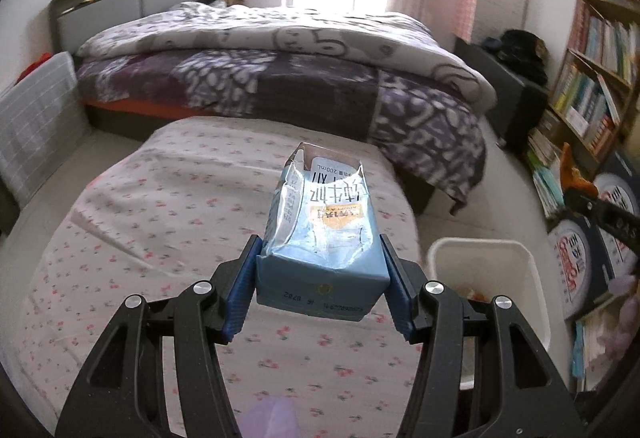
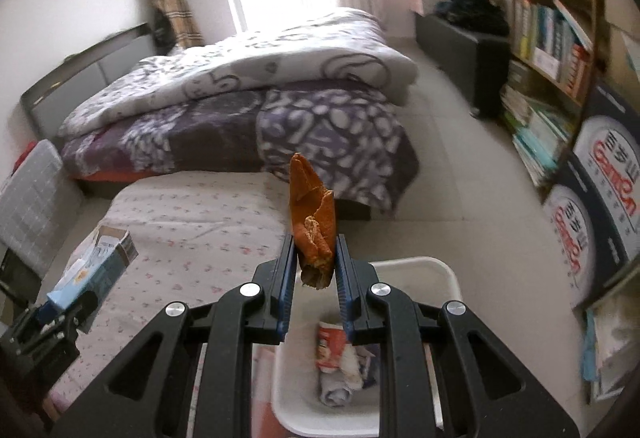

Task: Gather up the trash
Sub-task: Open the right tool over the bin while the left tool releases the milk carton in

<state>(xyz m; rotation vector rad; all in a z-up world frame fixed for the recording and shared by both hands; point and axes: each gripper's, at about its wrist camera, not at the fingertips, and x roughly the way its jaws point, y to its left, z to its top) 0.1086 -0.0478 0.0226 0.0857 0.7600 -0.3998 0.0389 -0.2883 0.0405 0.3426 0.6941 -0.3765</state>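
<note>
Over the flowery sheet point(image 1: 140, 222), the left claw point(image 1: 320, 278) squeezes a crushed blue milk carton point(image 1: 320, 222) while the right claw point(image 2: 316, 258) pinches an orange peel point(image 2: 310, 206) above the near white bin point(image 2: 436, 270), probably ready to drop both in.

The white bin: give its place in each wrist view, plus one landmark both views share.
Left wrist view: white bin sits at lower right, on the floor beside the floral-sheeted surface, partly behind the left gripper.
Right wrist view: the bin is at bottom centre, below the right gripper, trash inside.
Shared landmark: the bookshelf at right.
</note>
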